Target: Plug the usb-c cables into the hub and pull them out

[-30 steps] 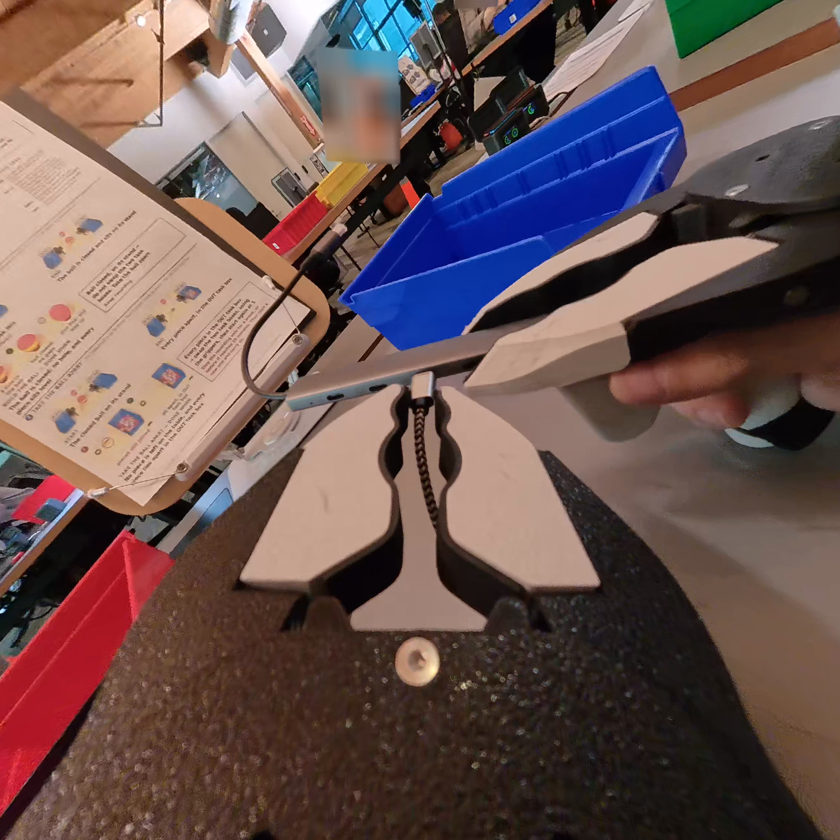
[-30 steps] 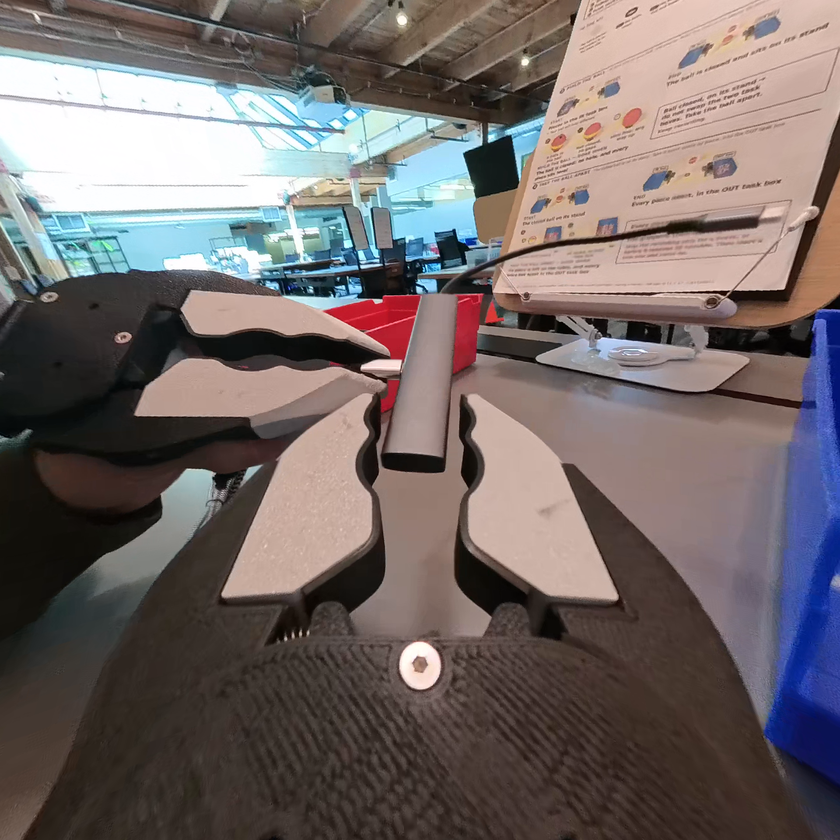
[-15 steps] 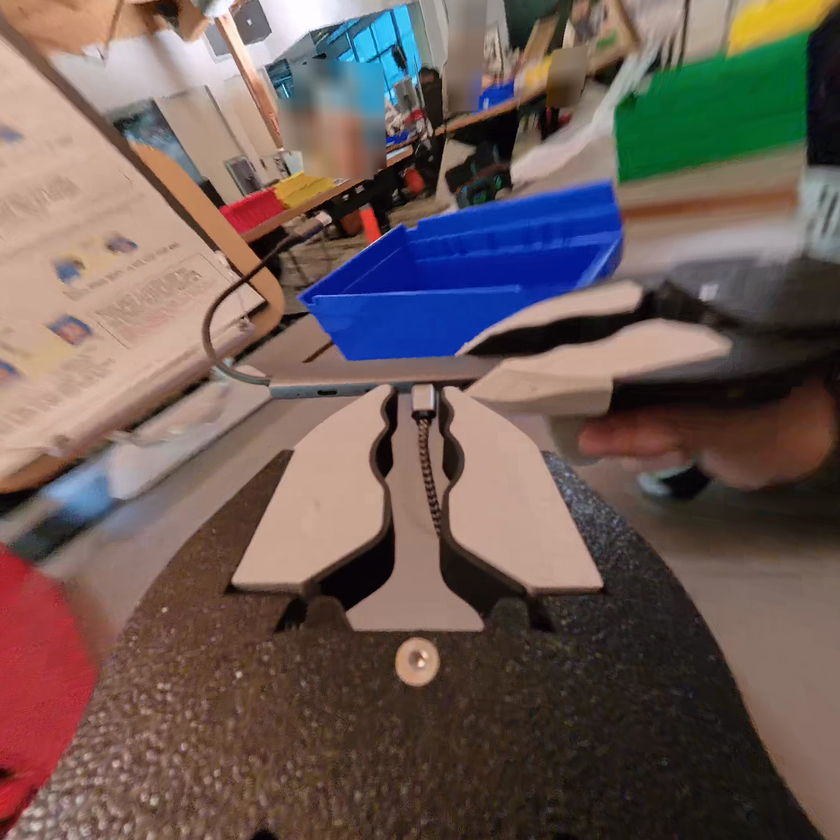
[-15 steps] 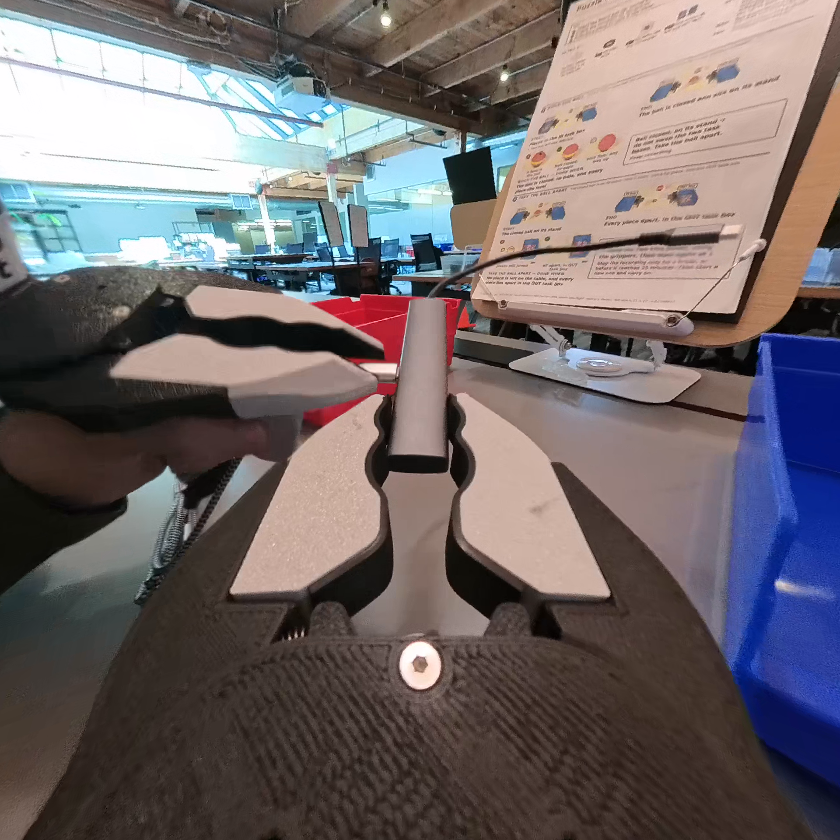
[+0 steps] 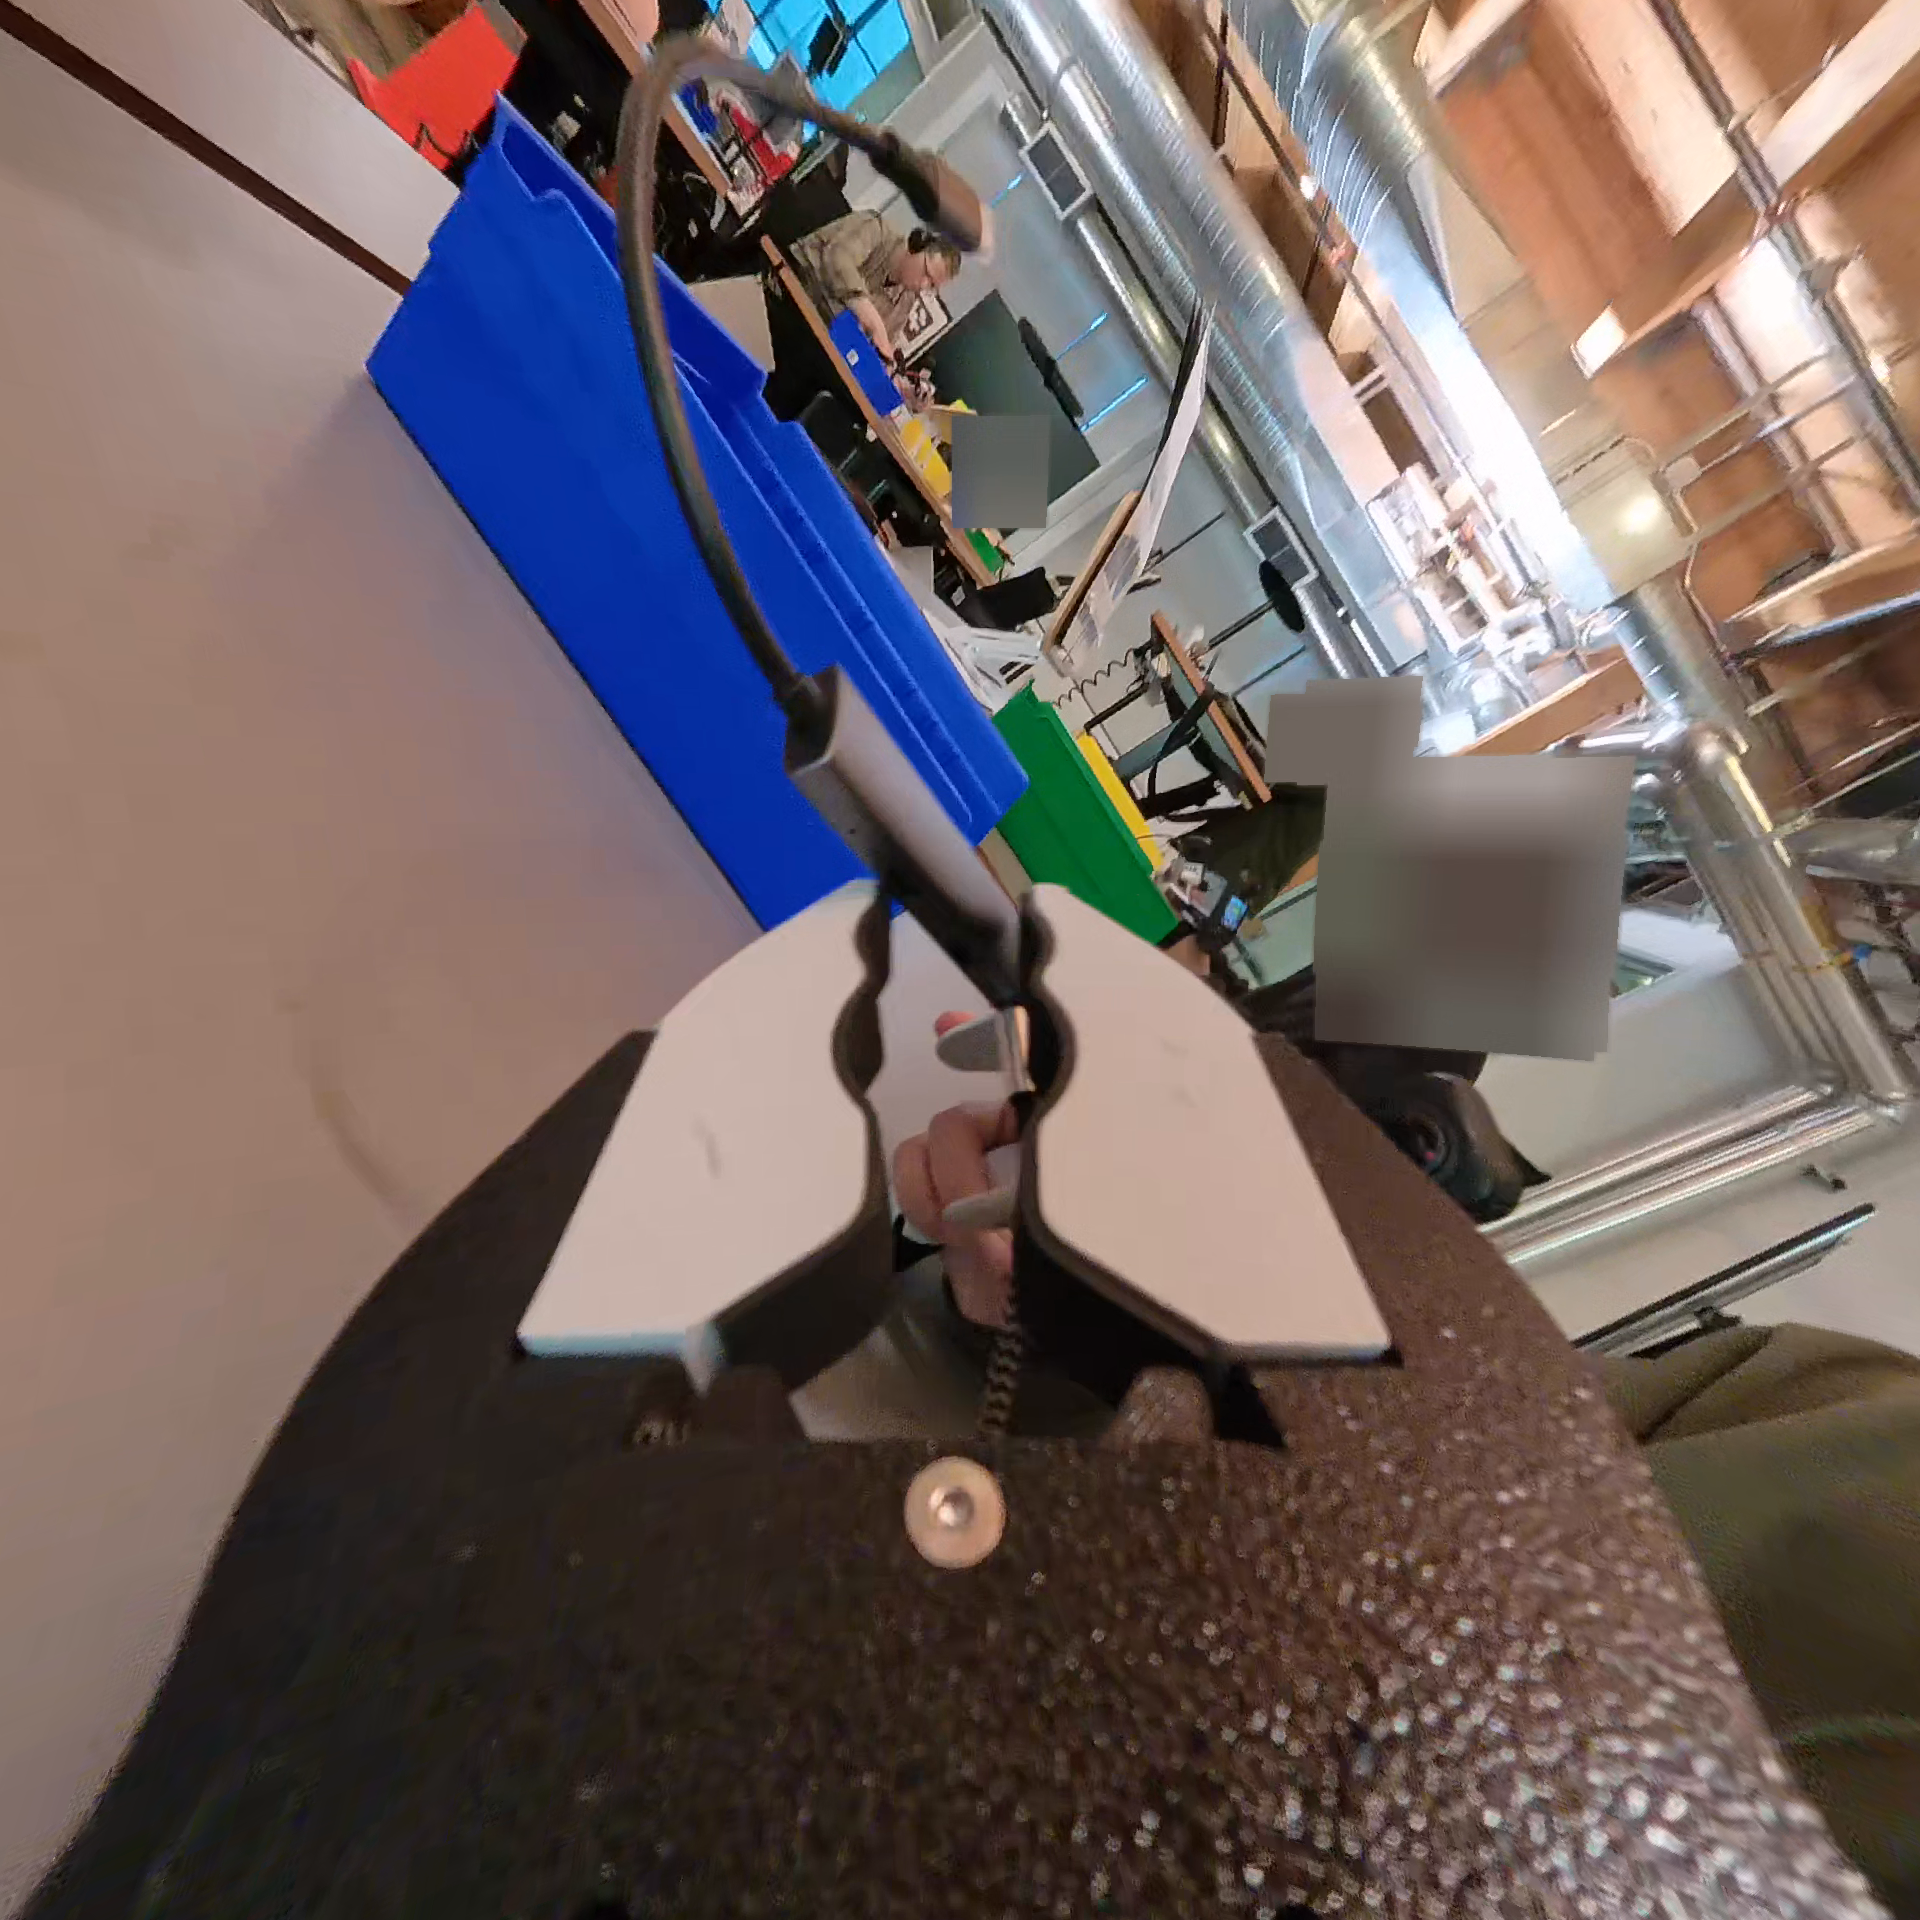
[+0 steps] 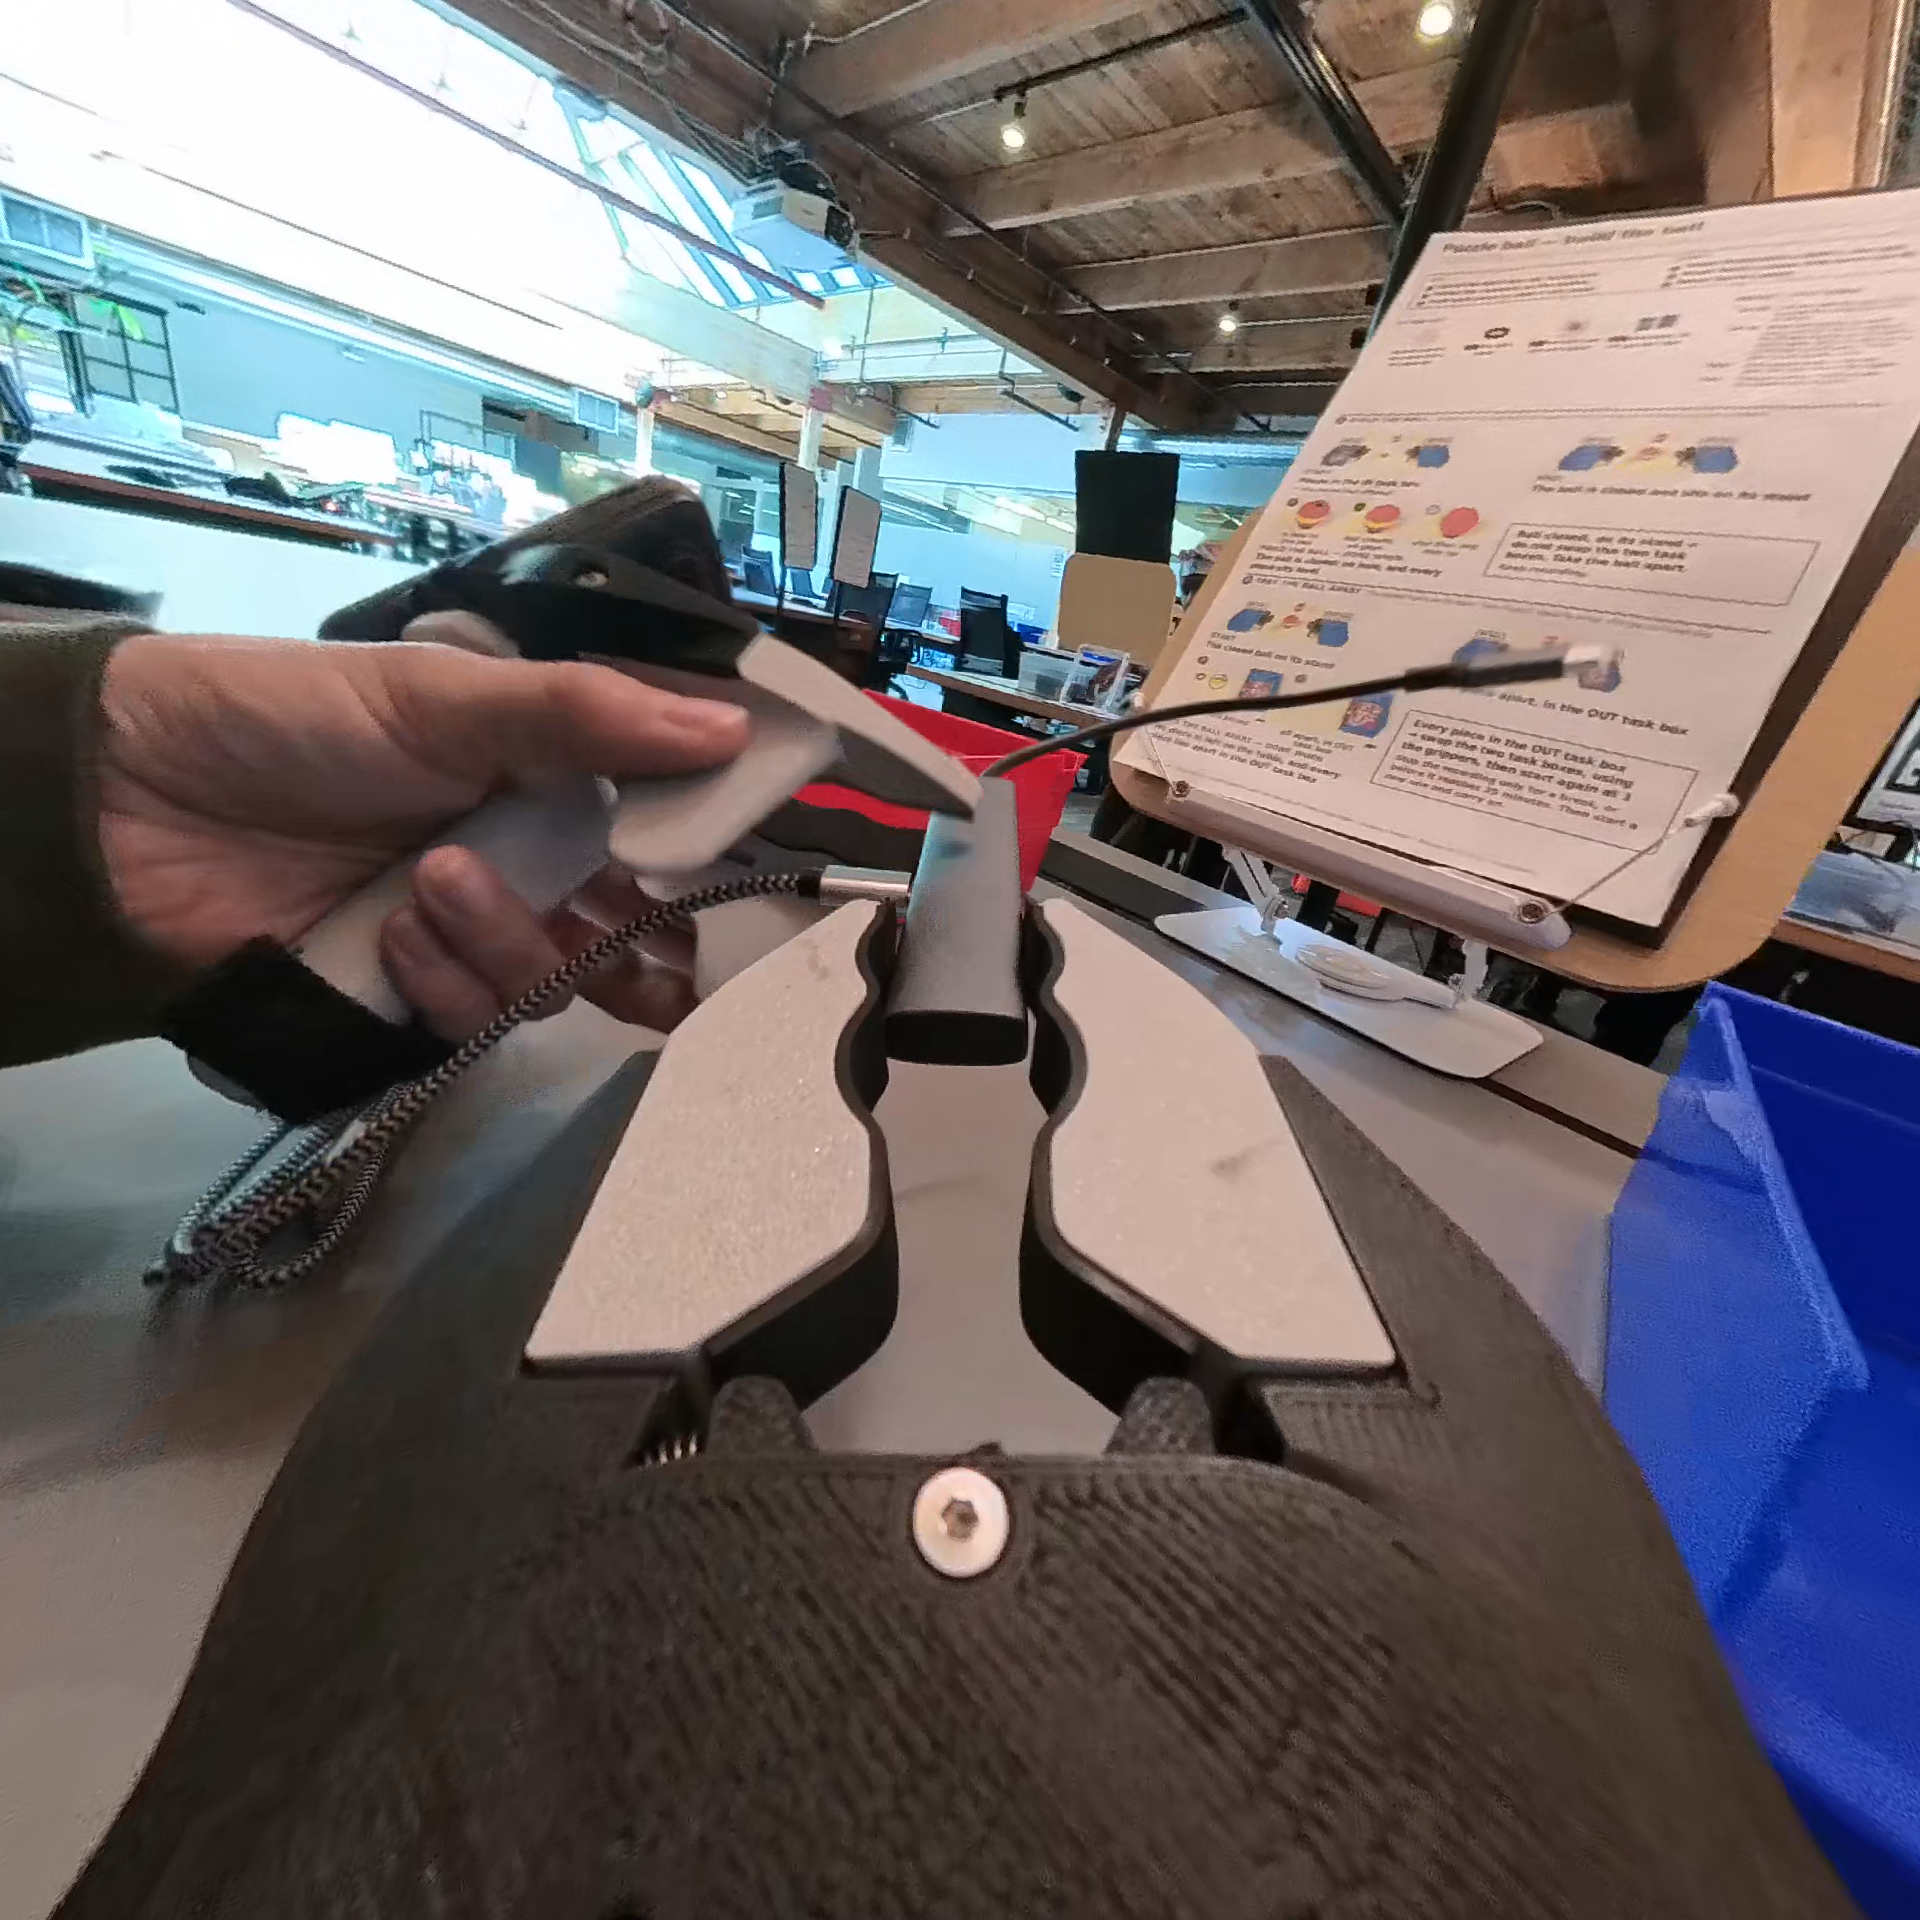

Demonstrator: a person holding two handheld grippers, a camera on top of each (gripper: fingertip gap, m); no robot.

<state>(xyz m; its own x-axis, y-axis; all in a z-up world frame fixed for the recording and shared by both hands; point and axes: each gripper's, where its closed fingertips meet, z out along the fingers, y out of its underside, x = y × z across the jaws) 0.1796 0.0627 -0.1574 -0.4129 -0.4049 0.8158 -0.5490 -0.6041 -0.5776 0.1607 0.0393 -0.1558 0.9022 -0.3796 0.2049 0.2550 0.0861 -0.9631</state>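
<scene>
Left wrist view was tilted hard, so the table (image 5: 208,727) ran up the left side of the frame. The left gripper (image 5: 951,935) had its jaws parted with a clear gap, and nothing looked pinched. The braided usb-c cable (image 5: 1000,1351) ran up through that gap along the right-hand finger, its metal plug (image 5: 1008,1049) sitting mid-gap. Whether the finger touched it, I couldn't tell. Just past the tips the grey hub (image 5: 894,810) slanted toward the upper left, with its own black lead (image 5: 665,416) looping to the top of the frame. A blue bin (image 5: 582,436) sat on the table behind it, a green bin (image 5: 1070,831) farther right. Bits of a hand (image 5: 945,1195) showed through the gap.

Right wrist view was much clearer. The right gripper (image 6: 958,935) was clamped on the near end of the hub (image 6: 961,914), which stuck straight out from center frame. The braided usb-c cable (image 6: 416,1091) came in from the left and its plug (image 6: 862,885) was seated in the hub's left side. The left gripper (image 6: 831,748) sat above the plug, tilted, held by a hand (image 6: 343,790) at the left edge, fingers apart and not on the cable. The rest of the cable lay bunched on the table (image 6: 1299,1091) at lower left. A tilted clipboard with an instruction sheet (image 6: 1558,623) stood at upper right, a red bin (image 6: 977,769) behind the hub, the blue bin (image 6: 1787,1299) at the right edge.
</scene>
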